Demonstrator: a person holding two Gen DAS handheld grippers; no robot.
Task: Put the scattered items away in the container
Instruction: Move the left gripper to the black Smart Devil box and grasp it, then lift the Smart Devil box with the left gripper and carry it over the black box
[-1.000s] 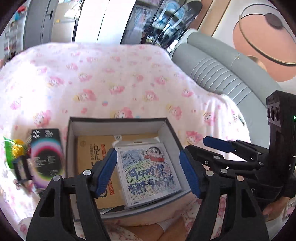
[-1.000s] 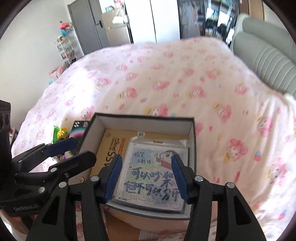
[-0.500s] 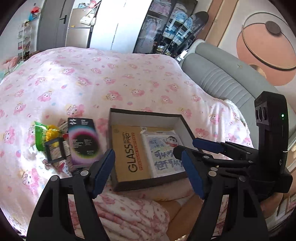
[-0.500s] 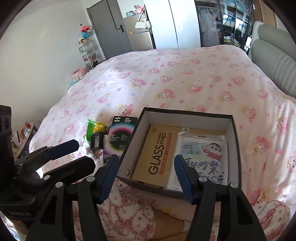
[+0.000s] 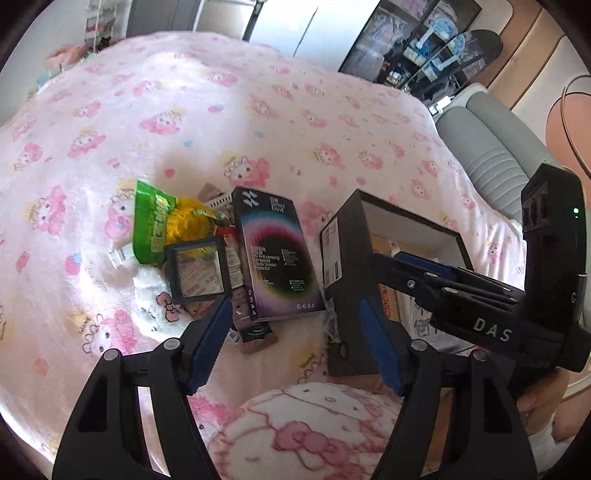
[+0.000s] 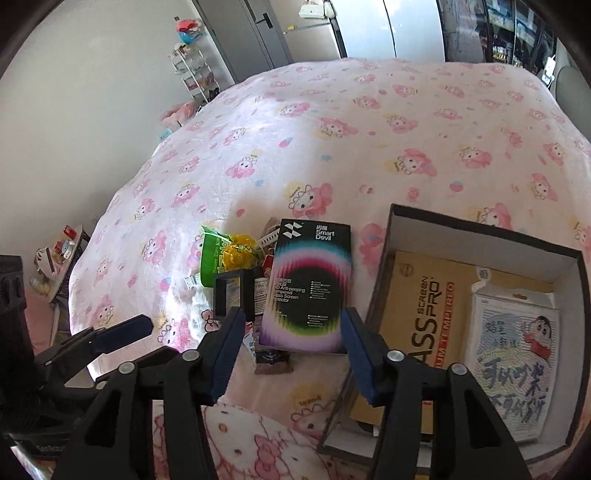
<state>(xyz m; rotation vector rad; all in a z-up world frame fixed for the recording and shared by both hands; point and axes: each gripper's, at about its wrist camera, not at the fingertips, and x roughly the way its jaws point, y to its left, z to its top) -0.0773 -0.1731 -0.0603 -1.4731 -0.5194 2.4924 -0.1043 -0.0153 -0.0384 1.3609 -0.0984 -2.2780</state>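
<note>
While both claws hung over the near edge of the bed (image 6: 332, 122), neither held anything. The left claw (image 5: 295, 339) stood with its blue pads spread; its jaws had just been closing a little, with nothing pinched between them. The right claw (image 6: 291, 354) was likewise spread, its jaws having just been narrowing too, and only bare blanket and the near end of the black screen-protector box (image 6: 308, 291) showed in the gap, untouched.

Taking that black screen-protector box as the landmark: just nearer than it, a small dark sachet (image 6: 273, 360) poked out from under its near end. To its left, touching the pile, a small black-framed square case (image 5: 197, 271) stood tilted. Beyond that case and further left lay a green and yellow snack bag (image 5: 162, 225), with a white clip-like piece (image 5: 120, 254) at the bag's left edge. Other small things under the box were too hidden to name.

To the right of the landmark, just beside it, sat the open cardboard container (image 6: 476, 229), dark outside and white inside. In it lay a tan GLASS PRO pack (image 6: 424, 306) and, to the right of that, a cartoon-printed packet (image 6: 513, 365).

Far beyond all this the pink cartoon-print blanket ran to a grey wardrobe (image 6: 255, 33).
</note>
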